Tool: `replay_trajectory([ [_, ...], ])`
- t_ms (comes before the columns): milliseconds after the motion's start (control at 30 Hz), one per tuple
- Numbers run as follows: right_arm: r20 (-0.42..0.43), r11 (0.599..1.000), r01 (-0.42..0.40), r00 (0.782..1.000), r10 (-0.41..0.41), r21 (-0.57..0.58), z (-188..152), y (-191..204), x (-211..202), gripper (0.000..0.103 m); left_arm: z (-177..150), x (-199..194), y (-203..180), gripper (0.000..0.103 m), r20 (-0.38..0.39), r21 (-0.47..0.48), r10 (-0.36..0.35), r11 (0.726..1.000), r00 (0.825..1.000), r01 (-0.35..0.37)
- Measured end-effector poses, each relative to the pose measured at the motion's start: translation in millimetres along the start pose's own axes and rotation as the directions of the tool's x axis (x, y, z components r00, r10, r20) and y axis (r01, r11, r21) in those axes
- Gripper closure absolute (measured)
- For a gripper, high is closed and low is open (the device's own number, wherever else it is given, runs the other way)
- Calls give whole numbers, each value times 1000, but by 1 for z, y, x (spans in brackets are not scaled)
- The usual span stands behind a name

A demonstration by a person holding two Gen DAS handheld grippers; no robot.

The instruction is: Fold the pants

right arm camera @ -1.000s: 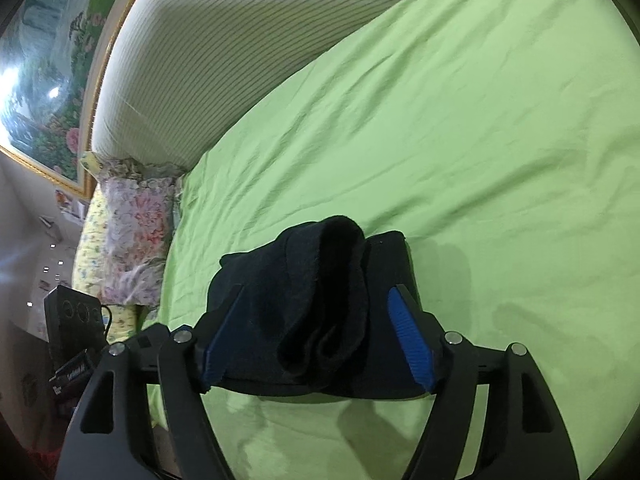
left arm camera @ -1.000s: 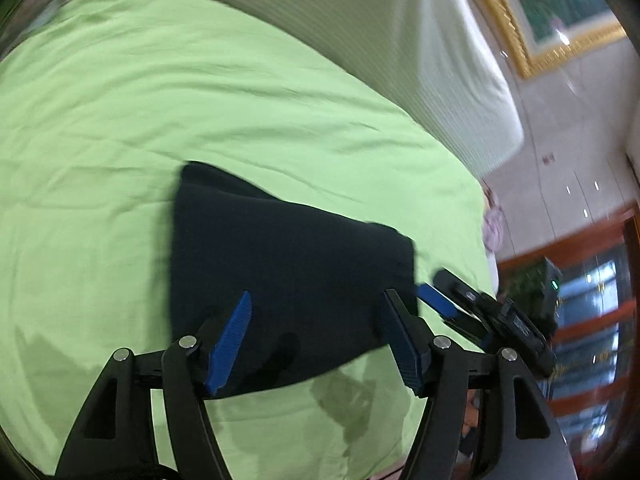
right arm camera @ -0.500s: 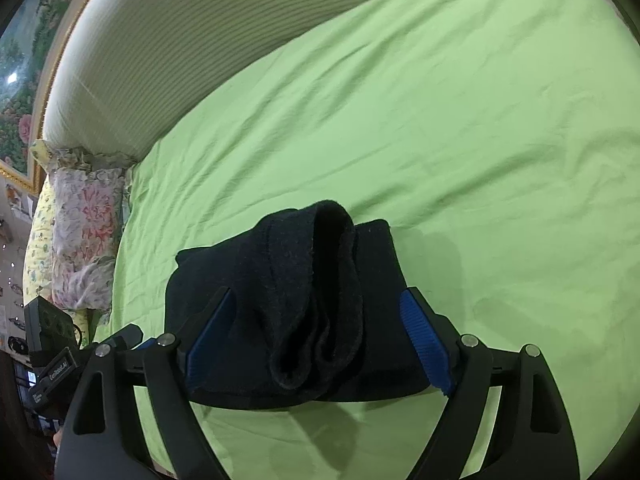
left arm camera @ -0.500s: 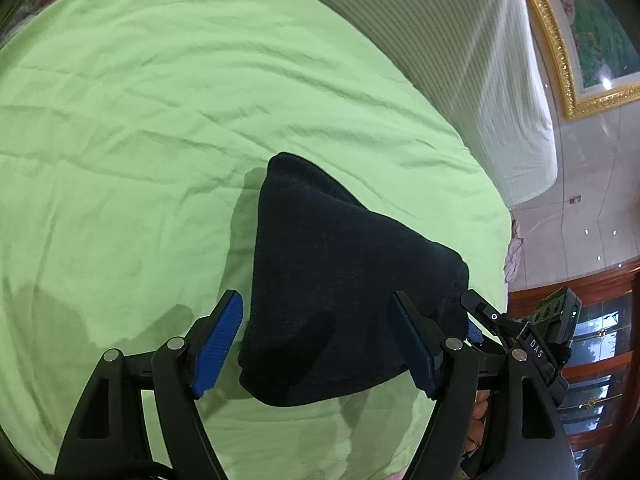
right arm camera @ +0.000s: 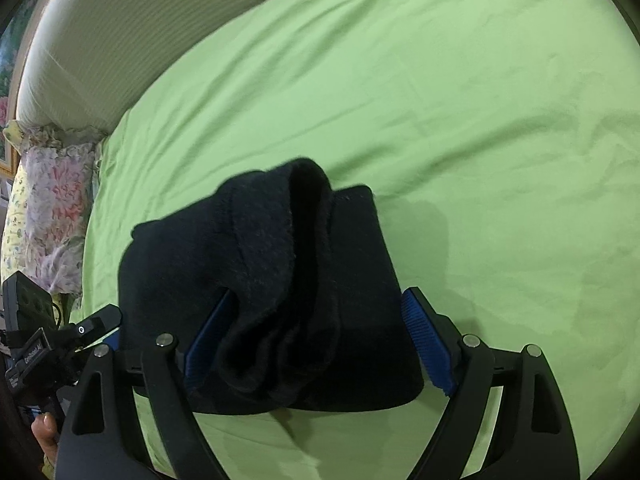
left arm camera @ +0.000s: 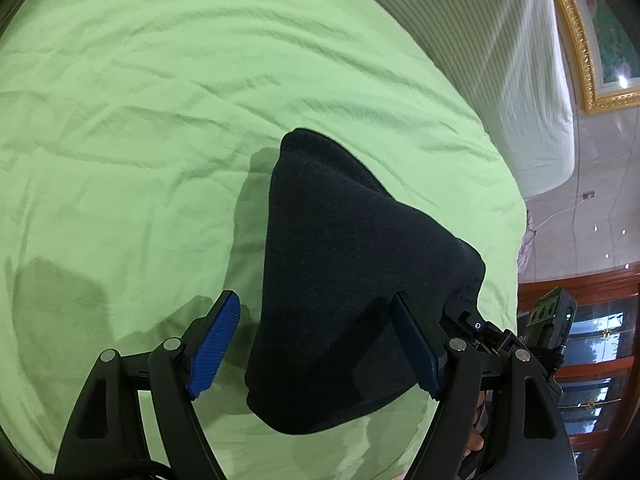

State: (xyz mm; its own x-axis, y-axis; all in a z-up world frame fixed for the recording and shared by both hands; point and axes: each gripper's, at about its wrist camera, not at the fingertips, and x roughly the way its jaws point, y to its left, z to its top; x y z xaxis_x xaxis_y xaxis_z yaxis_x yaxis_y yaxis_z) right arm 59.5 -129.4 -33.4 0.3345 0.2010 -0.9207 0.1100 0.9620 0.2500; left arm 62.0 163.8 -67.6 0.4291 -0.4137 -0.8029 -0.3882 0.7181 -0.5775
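Observation:
The dark navy pants lie folded into a compact bundle on the green bed sheet. My left gripper is open and hovers over the bundle's near edge, its blue pads apart on either side, holding nothing. In the right wrist view the pants show a thick rolled fold on top. My right gripper is open, its fingers straddling the bundle's near end without clamping it. The other gripper shows at the edge of each view.
A striped white headboard cushion runs along the far side of the bed. A floral pillow lies at the bed's left end. A gold-framed picture hangs on the wall, and wooden furniture stands beyond the bed edge.
Both grippers stayed open. The left wrist view swung so the bundle moved from lower left toward centre and looks closer. The right gripper moved nearer the bundle.

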Motion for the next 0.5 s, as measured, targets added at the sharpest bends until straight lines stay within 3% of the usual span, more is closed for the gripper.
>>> replay_trajectory([
  [67,-8,999,-25,1000,26,29,-1,-9,3,21,0,5,0,25,-11,-1,3,1000,1000,-3],
  [133,-12,997,-52,999,52,51,-2,-18,4,33,1,8,0,24,-20,2,3,1000,1000,-3],
  [233,-16,994,-87,996,88,61,-3,-31,4,43,2,14,-2,23,-33,9,1,1000,999,-1],
  [500,-10,989,-140,990,141,54,-7,-45,-2,52,2,25,-9,21,-22,52,32,998,999,-31],
])
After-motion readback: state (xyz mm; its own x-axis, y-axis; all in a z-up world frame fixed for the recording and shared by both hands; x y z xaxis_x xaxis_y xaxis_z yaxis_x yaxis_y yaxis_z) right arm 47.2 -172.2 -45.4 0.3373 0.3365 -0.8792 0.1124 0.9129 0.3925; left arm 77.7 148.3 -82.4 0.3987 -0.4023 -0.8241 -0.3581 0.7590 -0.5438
